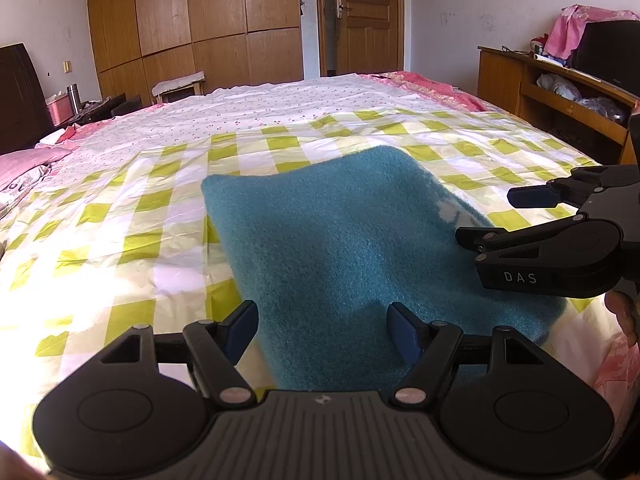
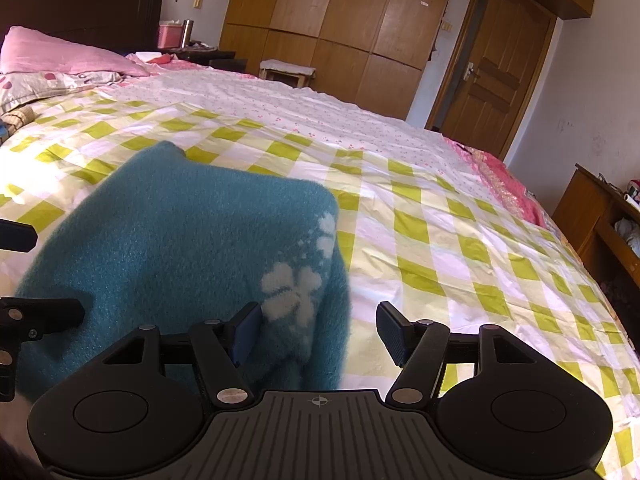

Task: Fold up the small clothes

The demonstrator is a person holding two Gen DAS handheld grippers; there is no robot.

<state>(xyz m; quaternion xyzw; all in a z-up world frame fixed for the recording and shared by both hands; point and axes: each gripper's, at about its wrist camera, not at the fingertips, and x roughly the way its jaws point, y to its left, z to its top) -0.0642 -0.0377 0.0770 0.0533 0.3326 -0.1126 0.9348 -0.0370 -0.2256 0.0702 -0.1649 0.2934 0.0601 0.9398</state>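
Note:
A teal fuzzy garment [image 1: 344, 248] lies folded on the green-and-white checked sheet [image 1: 120, 232] of the bed. White flower marks show on its right side [image 2: 292, 288]. My left gripper [image 1: 322, 330] hovers at its near edge, open, with the fabric under the gap and neither pad pressing on it. My right gripper [image 2: 320, 332] is open over the garment's right edge, its left pad [image 2: 248, 332] above the fabric and the other pad above bare sheet. Each gripper shows in the other's view: the right one [image 1: 490, 216] and the left one [image 2: 48, 272].
A pink pillow [image 2: 60, 56] and a dark headboard are at the bed's left end. A wooden shelf unit [image 1: 560, 92] stands along the right side. Wardrobes [image 1: 192, 20] and a door are behind the bed. A hand [image 1: 624, 316] holds the right gripper.

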